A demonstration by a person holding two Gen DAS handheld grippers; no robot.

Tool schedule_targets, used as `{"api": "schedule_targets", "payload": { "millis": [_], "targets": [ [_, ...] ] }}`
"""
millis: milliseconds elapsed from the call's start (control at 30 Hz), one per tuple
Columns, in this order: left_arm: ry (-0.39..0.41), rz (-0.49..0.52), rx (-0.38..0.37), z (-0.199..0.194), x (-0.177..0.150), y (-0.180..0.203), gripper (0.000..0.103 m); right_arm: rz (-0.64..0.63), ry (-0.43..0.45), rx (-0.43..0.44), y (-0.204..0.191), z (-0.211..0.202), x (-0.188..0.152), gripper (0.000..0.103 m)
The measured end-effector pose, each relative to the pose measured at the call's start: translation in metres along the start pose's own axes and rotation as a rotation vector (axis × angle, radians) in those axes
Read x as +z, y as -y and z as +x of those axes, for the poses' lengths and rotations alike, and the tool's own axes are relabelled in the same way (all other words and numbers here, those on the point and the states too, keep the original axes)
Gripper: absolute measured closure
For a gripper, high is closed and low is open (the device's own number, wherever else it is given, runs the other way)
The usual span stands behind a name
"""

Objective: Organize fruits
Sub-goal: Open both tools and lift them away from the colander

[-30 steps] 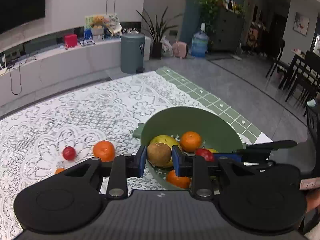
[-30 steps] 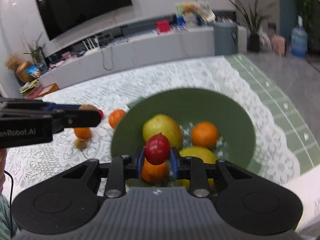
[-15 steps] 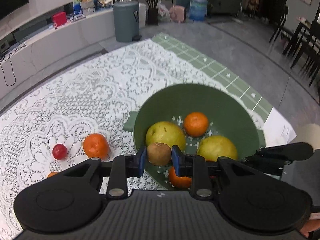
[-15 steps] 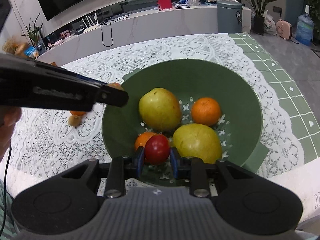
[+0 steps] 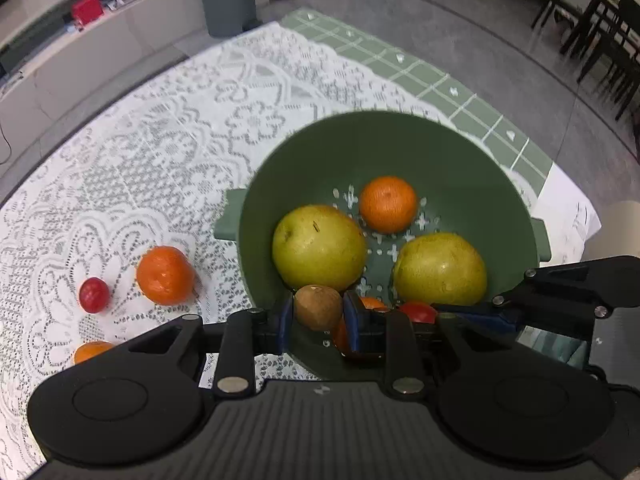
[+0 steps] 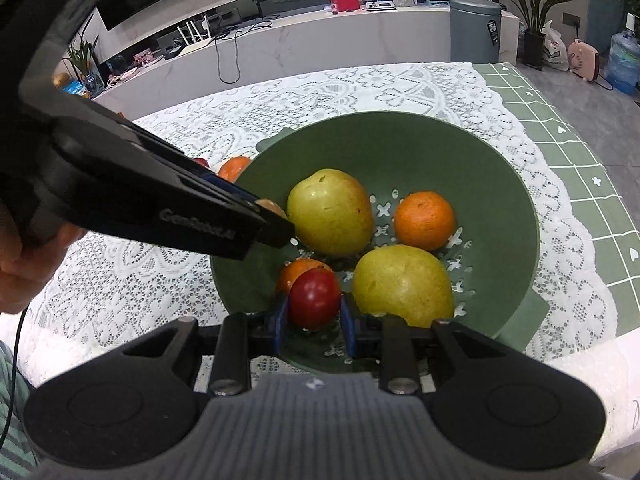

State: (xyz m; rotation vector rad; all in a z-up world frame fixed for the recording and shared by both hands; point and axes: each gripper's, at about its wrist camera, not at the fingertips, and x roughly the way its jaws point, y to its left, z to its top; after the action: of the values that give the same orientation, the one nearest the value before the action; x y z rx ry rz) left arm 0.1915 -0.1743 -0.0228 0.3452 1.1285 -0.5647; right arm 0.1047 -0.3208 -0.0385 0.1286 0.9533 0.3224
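We hold a small brown kiwi-like fruit [image 5: 318,307] clamped in the left gripper [image 5: 318,314] and a round red fruit [image 6: 314,298] clamped in the right gripper [image 6: 313,320], both low over the near inner wall of the perforated green plastic colander bowl [image 6: 400,144], presumably for release there. Two yellow-green pears [image 6: 330,212] and two orange tangerines [image 6: 425,220] crowd the floor, and the grippers nearly cross; outside on the white lace tablecloth [image 5: 152,152] lie a loose tangerine [image 5: 165,275] and a small red fruit [image 5: 94,295].
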Motion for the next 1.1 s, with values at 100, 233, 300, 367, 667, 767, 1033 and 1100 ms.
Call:
{"api": "schedule_targets", "payload": {
  "millis": [100,233,300,367,667,767,1033,1100],
  "targets": [
    [-0.029,0.005,0.002,0.004,0.007,0.001,0.073,0.002,-0.001,0.005,0.001,0.000,0.000,0.079],
    [-0.069,0.029,-0.004,0.009,0.013,0.007,0.073,0.003,0.001,0.013,0.003,0.000,0.000,0.079],
    [-0.079,0.040,-0.010,0.010,0.014,0.009,0.073,0.004,0.001,0.016,0.003,-0.001,0.000,0.079],
    [-0.080,0.038,-0.002,0.012,0.013,0.011,0.073,0.006,0.001,0.019,0.003,0.000,0.000,0.079],
    [-0.062,-0.002,-0.007,0.015,0.009,0.006,0.070,0.022,0.021,0.039,0.006,-0.004,-0.001,0.070],
    [-0.051,-0.013,-0.010,0.012,0.006,0.005,0.066,0.022,0.034,0.028,0.004,-0.006,-0.002,0.062],
    [0.057,-0.056,-0.028,-0.014,-0.004,-0.003,0.055,0.099,0.101,0.040,0.013,-0.018,-0.005,0.051],
    [0.099,-0.088,-0.031,-0.025,-0.010,-0.007,0.055,0.109,0.135,0.035,0.014,-0.023,-0.006,0.049]
  ]
}}
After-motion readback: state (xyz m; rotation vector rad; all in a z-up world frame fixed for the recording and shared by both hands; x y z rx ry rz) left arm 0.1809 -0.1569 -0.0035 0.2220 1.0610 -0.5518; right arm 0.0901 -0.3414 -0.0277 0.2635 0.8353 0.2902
